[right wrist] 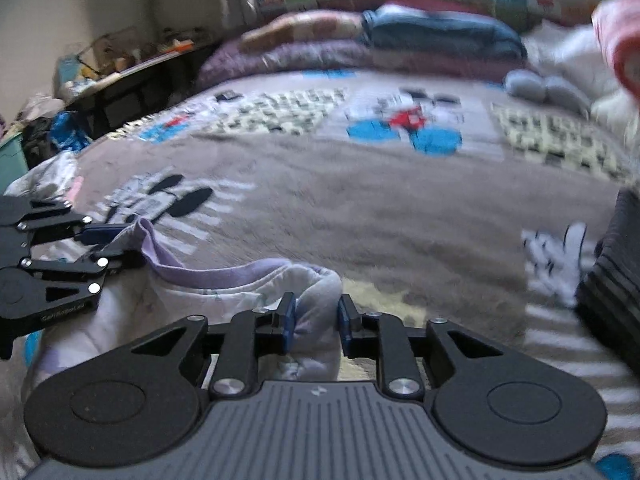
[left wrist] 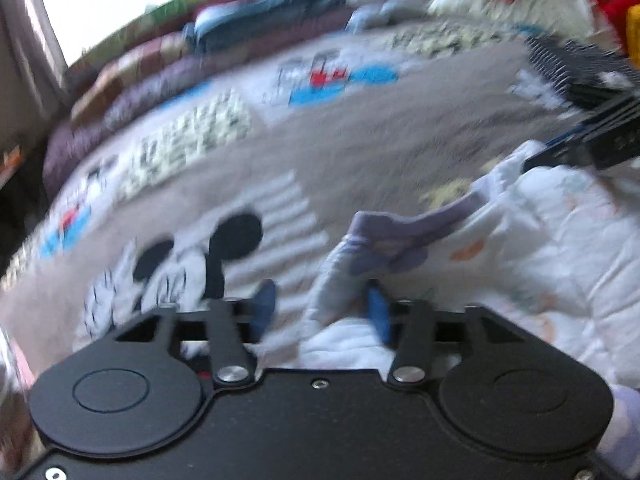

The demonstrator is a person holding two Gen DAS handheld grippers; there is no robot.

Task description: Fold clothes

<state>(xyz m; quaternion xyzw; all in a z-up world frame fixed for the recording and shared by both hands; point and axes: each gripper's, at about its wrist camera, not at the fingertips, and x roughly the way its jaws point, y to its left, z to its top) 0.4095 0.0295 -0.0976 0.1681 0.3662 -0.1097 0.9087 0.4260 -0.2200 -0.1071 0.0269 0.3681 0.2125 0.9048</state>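
A white printed garment [left wrist: 540,240] with a lilac neckline [left wrist: 404,228] lies bunched on the bed. My left gripper [left wrist: 320,310] is open; a fold of the garment sits between its blue pads [left wrist: 378,314], against the right one. In the right wrist view the garment [right wrist: 224,292] stretches between the two grippers. My right gripper [right wrist: 316,320] is shut on a bunched part of it. The left gripper [right wrist: 112,246] enters from the left at the lilac edge [right wrist: 208,272]. The right gripper [left wrist: 532,158] shows at the far right of the blurred left wrist view.
A grey cartoon-mouse bedspread [right wrist: 360,208] covers the bed. Folded blankets [right wrist: 420,40] are stacked at the far end under a window. A dark striped item [right wrist: 612,280] lies at the right. A cluttered shelf [right wrist: 120,68] stands at the left, and white and pink bedding [right wrist: 580,56] at the far right.
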